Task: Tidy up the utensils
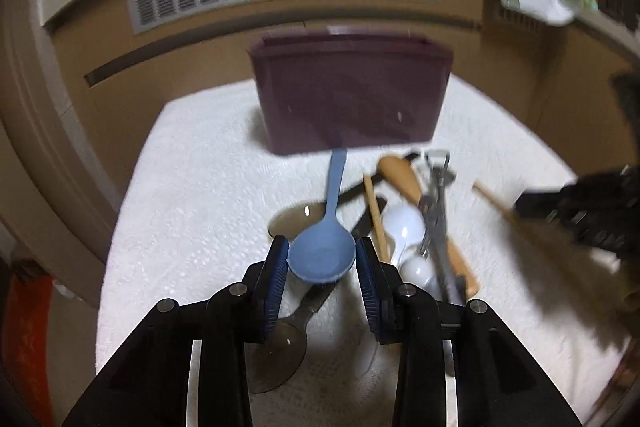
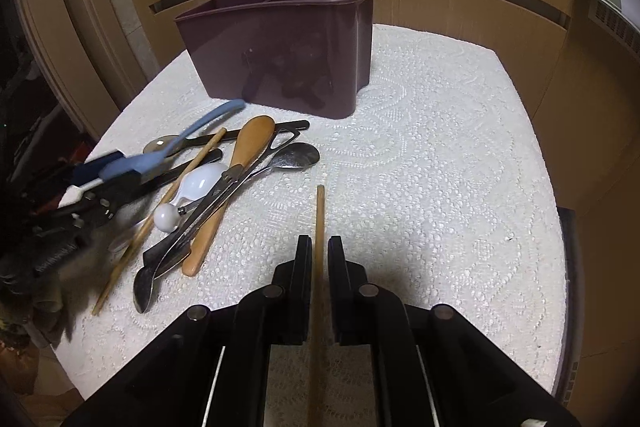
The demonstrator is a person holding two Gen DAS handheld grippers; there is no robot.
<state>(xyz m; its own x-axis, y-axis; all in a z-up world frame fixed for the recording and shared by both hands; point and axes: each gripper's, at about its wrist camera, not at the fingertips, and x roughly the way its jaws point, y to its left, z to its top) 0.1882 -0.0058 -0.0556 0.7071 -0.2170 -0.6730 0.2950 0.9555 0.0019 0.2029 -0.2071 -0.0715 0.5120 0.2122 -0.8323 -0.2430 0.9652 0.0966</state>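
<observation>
Left gripper [image 1: 322,259]: I have its jaws pinching the bowl of the blue spoon [image 1: 323,251], one blue pad on each side of the bowl, the handle pointing away toward the bin [image 1: 350,95].
Right gripper [image 2: 319,259]: my jaws are pressed onto a wooden chopstick [image 2: 319,215] that runs straight out between them, its tip over the cloth [image 2: 432,163].
Bin: dark purple, upright at the far side of the surface; I can see a divider inside from the right wrist view.
Pile: the remaining utensils lie heaped on the cloth in front of the bin, crossing one another: a wooden spatula [image 2: 244,163], a metal spoon [image 2: 294,155], a white spoon [image 2: 202,179], a second chopstick [image 2: 160,215].
Blue spoon position: lifted above the pile, near the bin's front wall, blurred in the right wrist view.
</observation>
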